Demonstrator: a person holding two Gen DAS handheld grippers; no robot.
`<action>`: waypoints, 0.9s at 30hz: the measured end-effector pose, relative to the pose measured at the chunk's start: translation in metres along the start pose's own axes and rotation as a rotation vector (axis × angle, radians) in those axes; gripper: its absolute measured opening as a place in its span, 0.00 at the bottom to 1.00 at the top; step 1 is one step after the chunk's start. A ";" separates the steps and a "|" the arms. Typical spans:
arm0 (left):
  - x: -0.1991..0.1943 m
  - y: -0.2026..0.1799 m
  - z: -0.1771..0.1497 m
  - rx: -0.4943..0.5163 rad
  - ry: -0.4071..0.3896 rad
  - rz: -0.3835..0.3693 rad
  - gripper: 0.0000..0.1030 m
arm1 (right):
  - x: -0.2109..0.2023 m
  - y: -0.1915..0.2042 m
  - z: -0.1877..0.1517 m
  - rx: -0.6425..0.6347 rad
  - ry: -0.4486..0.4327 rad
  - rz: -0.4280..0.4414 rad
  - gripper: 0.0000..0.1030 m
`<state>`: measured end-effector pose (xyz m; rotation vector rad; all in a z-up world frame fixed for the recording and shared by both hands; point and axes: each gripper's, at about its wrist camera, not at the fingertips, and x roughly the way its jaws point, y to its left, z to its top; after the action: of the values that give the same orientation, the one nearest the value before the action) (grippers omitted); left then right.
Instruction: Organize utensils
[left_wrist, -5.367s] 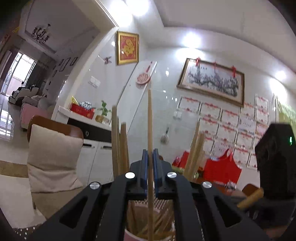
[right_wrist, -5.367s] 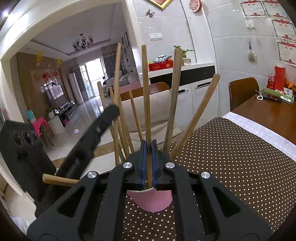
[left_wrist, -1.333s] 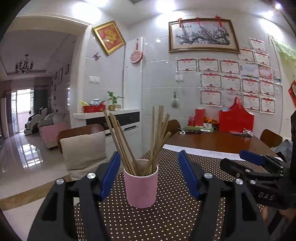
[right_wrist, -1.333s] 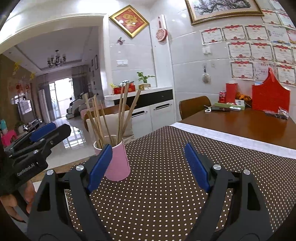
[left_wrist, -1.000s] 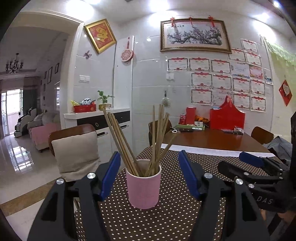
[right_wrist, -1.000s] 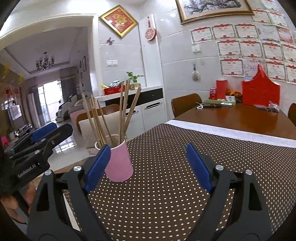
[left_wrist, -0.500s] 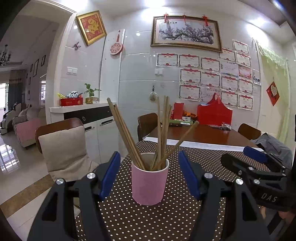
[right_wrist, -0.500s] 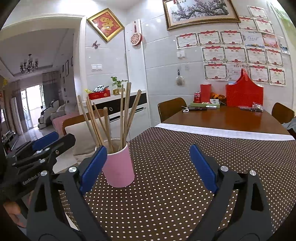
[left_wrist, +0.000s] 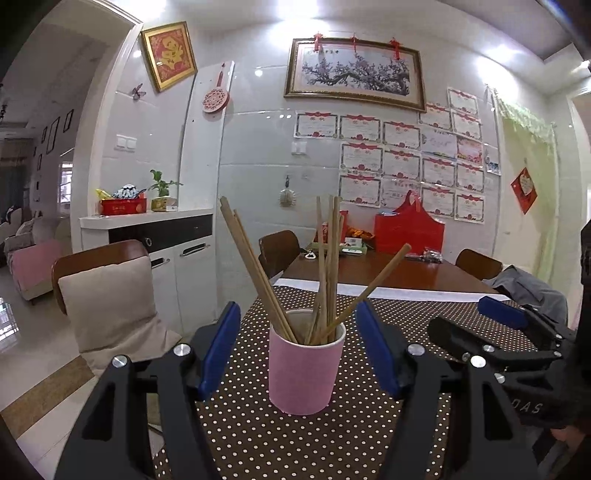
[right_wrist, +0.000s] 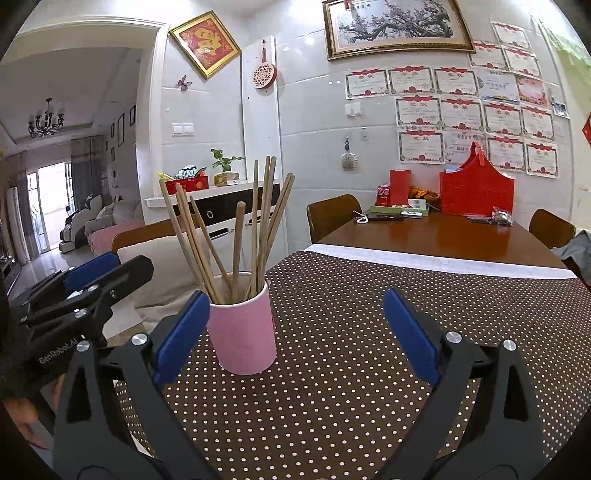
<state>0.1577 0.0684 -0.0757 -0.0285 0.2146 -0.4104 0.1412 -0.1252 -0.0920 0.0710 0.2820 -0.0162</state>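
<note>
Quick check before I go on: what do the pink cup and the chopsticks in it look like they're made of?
Pink cup: matte, even pink wall with a thin white rim and pale inside, so probably paper or plastic; I can't tell which.
Chopsticks: plain tan, dull, unlacquered sticks, so likely bamboo or wood.

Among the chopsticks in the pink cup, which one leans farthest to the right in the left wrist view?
The single chopstick that slants up toward the right gripper. The other chopsticks in the pink cup stand nearly upright or lean left.
</note>
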 end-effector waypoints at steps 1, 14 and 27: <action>0.001 0.002 0.000 0.000 0.001 -0.009 0.63 | 0.000 0.002 0.000 -0.001 0.001 -0.004 0.91; -0.001 0.008 -0.003 0.008 0.007 0.014 0.65 | 0.007 0.010 -0.005 -0.006 0.023 -0.002 0.91; 0.003 0.014 -0.005 0.009 0.026 0.045 0.65 | 0.017 0.013 -0.007 0.002 0.041 0.022 0.91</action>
<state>0.1648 0.0798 -0.0822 -0.0092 0.2381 -0.3666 0.1557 -0.1116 -0.1026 0.0763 0.3219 0.0067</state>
